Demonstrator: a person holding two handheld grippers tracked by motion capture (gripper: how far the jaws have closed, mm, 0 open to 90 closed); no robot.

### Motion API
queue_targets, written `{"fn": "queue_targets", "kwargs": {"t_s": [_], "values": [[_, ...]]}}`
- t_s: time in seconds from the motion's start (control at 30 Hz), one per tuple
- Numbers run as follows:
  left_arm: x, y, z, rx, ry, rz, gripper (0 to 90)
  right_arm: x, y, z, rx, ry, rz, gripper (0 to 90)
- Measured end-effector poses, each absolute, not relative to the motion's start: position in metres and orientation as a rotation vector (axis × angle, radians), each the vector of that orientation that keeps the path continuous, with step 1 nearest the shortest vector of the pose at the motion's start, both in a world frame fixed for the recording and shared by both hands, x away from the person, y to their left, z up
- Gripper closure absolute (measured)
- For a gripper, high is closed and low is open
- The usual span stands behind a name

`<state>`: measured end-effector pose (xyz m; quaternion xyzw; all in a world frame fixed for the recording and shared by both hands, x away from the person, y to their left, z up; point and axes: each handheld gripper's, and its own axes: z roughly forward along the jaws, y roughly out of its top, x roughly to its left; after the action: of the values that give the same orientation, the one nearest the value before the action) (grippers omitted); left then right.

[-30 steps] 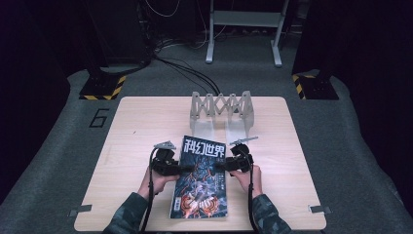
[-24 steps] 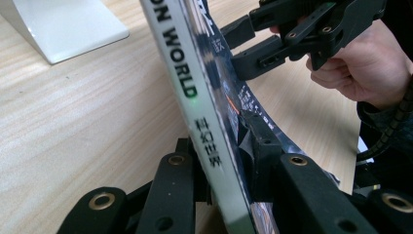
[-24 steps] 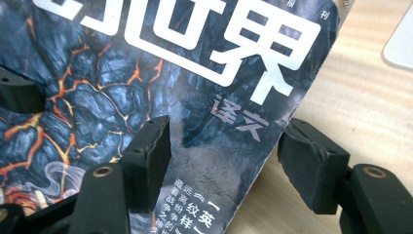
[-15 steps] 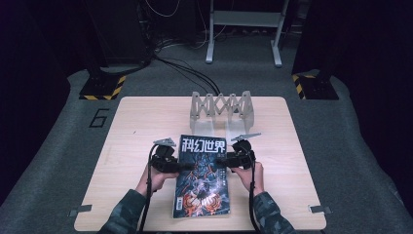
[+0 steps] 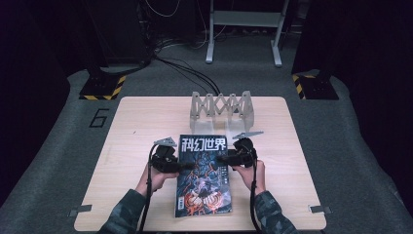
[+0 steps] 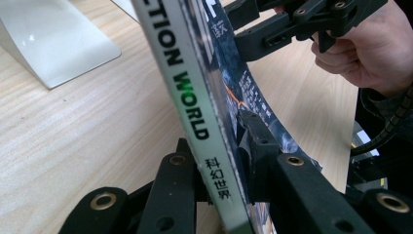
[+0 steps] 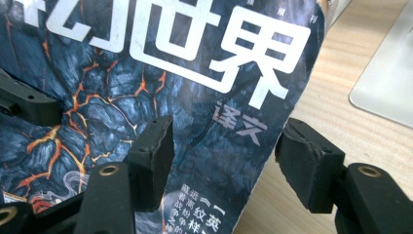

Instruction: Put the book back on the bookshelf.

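Pale wood forms the table [image 5: 131, 122], and near its front edge, at about 6 o'clock from the table's middle, a dark magazine [image 5: 203, 175] with white characters and orange cracks on its cover is held between two hand-held tools. The left gripper [image 5: 181, 166] is set at the magazine's 9 o'clock edge; in the left gripper view its jaws are seen clamped tight on the spine, where the green words on the white spine run upward between them. The right gripper [image 5: 223, 158] is placed at the magazine's 3 o'clock edge; in the right gripper view its jaws stand part open, one over the cover and one beyond the page edge above the wood, with the curled cover edge between them and neither pad seen pressing on it. At 12 o'clock from the magazine, a grey folding rack [image 5: 221, 111] is stood on the table, just beyond the magazine's top edge.
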<state>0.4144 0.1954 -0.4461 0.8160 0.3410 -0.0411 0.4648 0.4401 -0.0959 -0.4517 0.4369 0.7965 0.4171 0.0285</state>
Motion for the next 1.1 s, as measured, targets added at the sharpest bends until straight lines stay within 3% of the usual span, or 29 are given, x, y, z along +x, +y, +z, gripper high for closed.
{"fn": "queue_targets", "kwargs": {"t_s": [0.5, 1.1], "values": [[0.408, 0.192, -0.436, 1.992, 0.768, -0.028, 79.1, 0.443, -0.097, -0.443, 1.352, 2.424, 1.299, 40.4], [0.4, 0.186, -0.413, 1.955, 0.6, 0.099, 81.3, 0.437, -0.105, -0.406, 1.259, 2.308, 1.354, 41.4]]}}
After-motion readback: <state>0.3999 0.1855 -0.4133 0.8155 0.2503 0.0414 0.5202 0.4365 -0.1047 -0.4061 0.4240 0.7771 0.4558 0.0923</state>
